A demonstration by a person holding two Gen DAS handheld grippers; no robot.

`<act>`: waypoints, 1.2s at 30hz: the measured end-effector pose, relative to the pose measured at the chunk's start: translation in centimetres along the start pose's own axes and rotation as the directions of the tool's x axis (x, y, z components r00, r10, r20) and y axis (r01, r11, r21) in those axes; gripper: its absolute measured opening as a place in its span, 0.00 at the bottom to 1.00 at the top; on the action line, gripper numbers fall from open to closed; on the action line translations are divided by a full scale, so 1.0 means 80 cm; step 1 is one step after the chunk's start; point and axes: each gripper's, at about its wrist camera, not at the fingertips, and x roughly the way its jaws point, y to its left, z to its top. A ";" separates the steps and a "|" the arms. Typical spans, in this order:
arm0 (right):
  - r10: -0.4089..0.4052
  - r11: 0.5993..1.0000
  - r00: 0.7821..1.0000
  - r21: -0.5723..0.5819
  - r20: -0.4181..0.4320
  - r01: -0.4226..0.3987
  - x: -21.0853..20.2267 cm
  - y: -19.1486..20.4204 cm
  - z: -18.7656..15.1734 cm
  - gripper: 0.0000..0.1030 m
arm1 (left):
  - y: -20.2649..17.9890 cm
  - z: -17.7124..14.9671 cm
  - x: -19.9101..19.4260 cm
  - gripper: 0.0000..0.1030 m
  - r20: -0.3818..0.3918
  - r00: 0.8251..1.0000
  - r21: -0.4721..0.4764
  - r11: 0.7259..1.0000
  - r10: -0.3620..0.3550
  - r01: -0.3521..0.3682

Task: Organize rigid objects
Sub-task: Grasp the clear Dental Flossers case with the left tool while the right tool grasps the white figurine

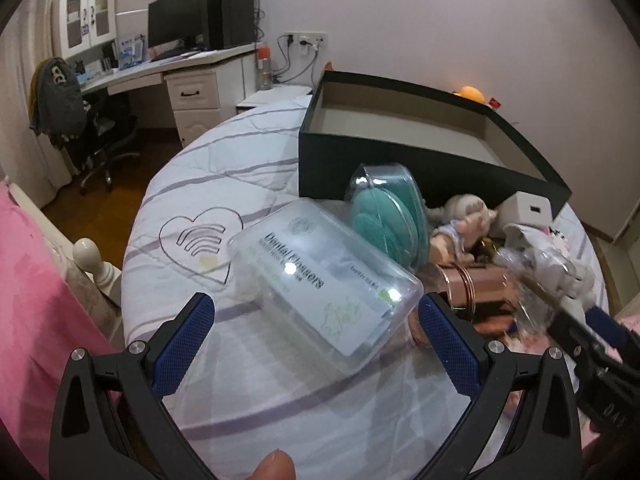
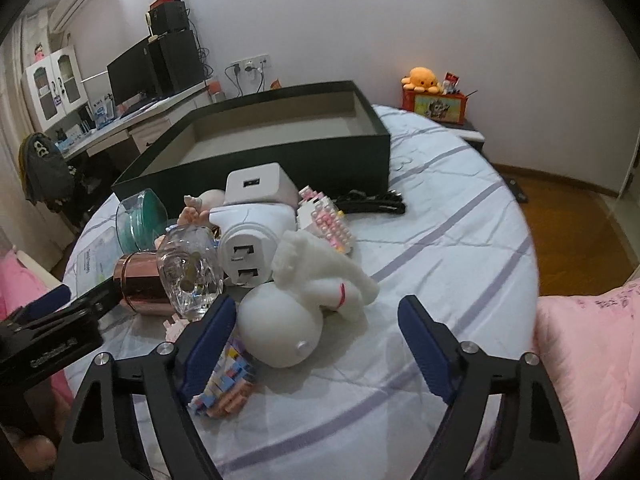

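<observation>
A clear plastic dental flossers box lies tilted on the striped bedspread, between the fingers of my left gripper. The gripper is open and its pads stand clear of the box. In the right wrist view my right gripper is open around a white doll with a smooth round head and fuzzy body. Its left pad is close beside the head and its right pad is well apart. A dark green open box stands empty behind the pile.
The pile holds a teal item in a clear case, a piglet doll, a rose-gold cup, a glass skull, white chargers, pink brick models and a black clip. Pink bedding lies to both sides.
</observation>
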 end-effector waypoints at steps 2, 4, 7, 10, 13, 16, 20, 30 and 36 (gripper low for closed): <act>0.001 1.000 1.000 -0.004 -0.011 -0.001 0.007 0.003 0.001 0.71 | 0.003 0.002 0.004 1.00 0.011 1.000 -0.016 1.000 -0.003 0.003; 0.003 1.000 1.000 0.004 -0.026 -0.003 0.015 0.004 0.003 0.68 | 0.009 0.004 0.008 1.00 0.025 1.000 -0.039 0.999 -0.012 0.013; 0.017 1.000 0.999 0.014 -0.030 -0.016 0.022 0.001 0.005 0.64 | 0.019 0.006 0.021 1.00 0.000 1.000 -0.029 1.000 0.006 -0.006; 0.028 0.999 0.999 0.015 -0.028 -0.028 0.022 -0.002 0.006 0.64 | 0.026 0.006 0.033 1.00 -0.043 0.999 -0.009 1.000 -0.003 0.003; 0.046 0.998 0.999 0.043 -0.025 -0.045 0.023 -0.007 0.009 0.64 | 0.021 0.009 0.033 1.00 -0.034 0.999 0.026 0.999 0.041 -0.040; 0.039 0.998 0.999 0.044 -0.024 -0.038 0.026 -0.007 0.011 0.64 | 0.012 0.012 0.040 1.00 -0.069 0.995 0.055 0.996 0.074 -0.070; 0.031 0.999 0.999 0.026 -0.019 -0.030 0.031 -0.002 0.010 0.63 | 0.025 0.017 0.038 0.99 -0.054 0.999 -0.003 1.000 -0.007 0.007; 0.072 0.996 0.997 0.060 -0.020 -0.071 0.015 -0.021 0.002 0.63 | 0.036 0.010 0.027 0.77 -0.055 0.997 0.031 0.998 -0.046 0.048; 0.062 0.994 0.997 0.090 -0.047 -0.058 0.016 -0.026 0.003 0.63 | 0.041 0.018 0.034 0.82 -0.084 0.996 0.004 1.000 -0.017 0.017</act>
